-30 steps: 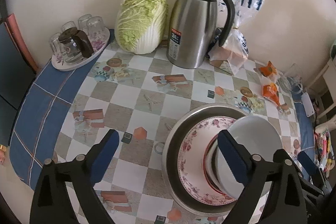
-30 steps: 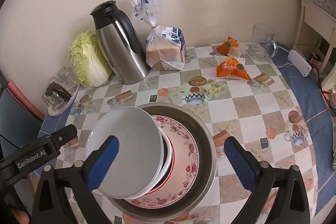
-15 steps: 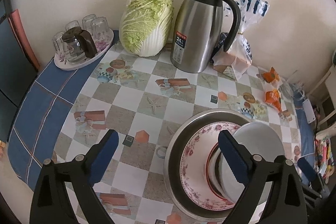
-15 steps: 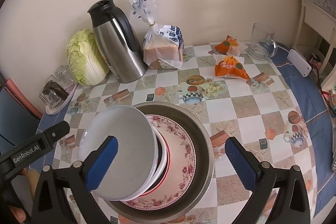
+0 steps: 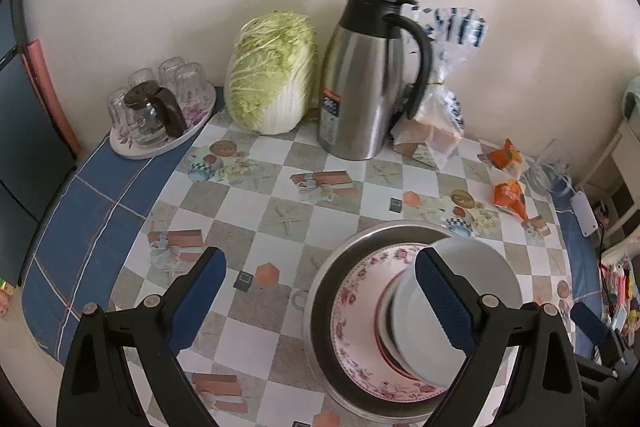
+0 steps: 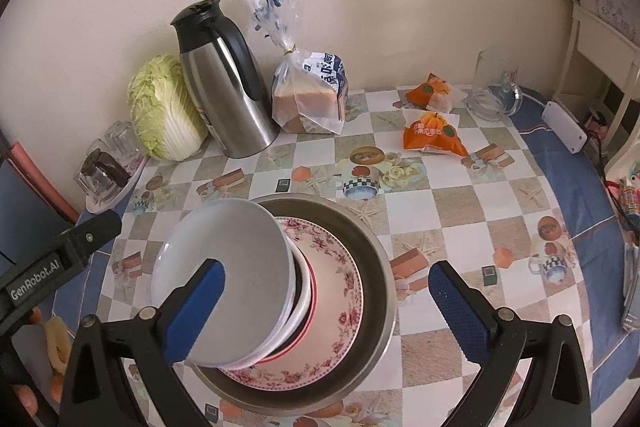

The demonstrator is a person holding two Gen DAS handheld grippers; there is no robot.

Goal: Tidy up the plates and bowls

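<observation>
Where the checked desk (image 6: 448,203) comes nearest the cameras, a steel basin (image 6: 372,251) sits on it with a rose-patterned plate (image 6: 340,287) inside. On that plate stands a short stack of bowls (image 6: 304,291) (one rim is red), and a white bowl (image 6: 224,267) tops the stack, tilted, its mouth turned away from the right wrist camera so that its base shows.

The left gripper (image 5: 320,297) is spread wide with nothing between its fingers (image 5: 198,291); its right finger lies in front of the white bowl (image 5: 472,279) in the left wrist view, and I cannot tell whether it touches. The right gripper (image 6: 326,311) is likewise spread wide and grips nothing; its left finger (image 6: 196,307) crosses in front of the white bowl's underside, while the other hangs over the desk just right of the basin. Contact cannot be judged there either.

Along the wall stand a cabbage (image 5: 272,71), a steel flask (image 5: 364,75) and a bag of bread (image 6: 308,95). At far left a tray (image 5: 160,147) carries upturned glasses. Two orange packets (image 6: 432,131) and a glass mug (image 6: 494,87) lie toward the right.
</observation>
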